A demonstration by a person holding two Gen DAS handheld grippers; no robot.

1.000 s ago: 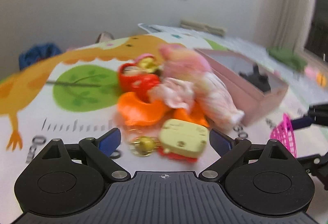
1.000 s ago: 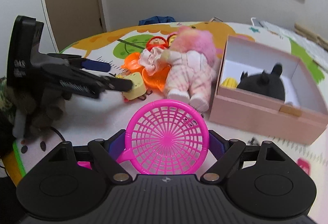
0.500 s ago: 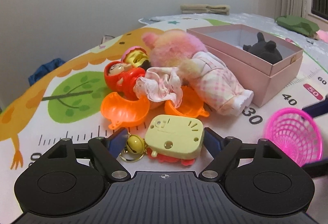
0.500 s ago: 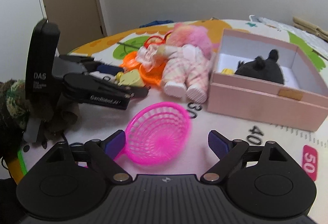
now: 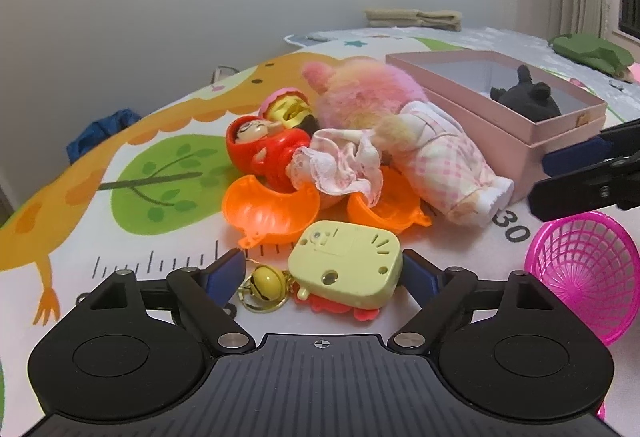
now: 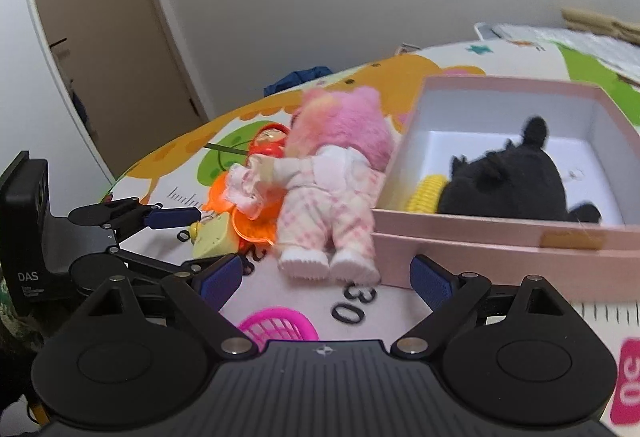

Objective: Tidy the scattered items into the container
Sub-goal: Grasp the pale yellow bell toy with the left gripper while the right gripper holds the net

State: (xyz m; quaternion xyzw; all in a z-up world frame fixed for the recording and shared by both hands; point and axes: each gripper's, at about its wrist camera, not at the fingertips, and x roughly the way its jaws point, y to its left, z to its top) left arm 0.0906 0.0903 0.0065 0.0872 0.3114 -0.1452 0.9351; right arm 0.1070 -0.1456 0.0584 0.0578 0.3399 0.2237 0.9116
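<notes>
A boxy pale-yellow plastic toy lies on the play mat between the spread fingers of the left gripper, ungrasped. The right gripper gapes empty above a pink mesh basket, facing the pink cardboard box.

Toy block between open left gripper fingers, bell just left of it; two shell halves behind block; doll behind them, lying beside box; plush animal in box; basket right of block, on mat
</notes>
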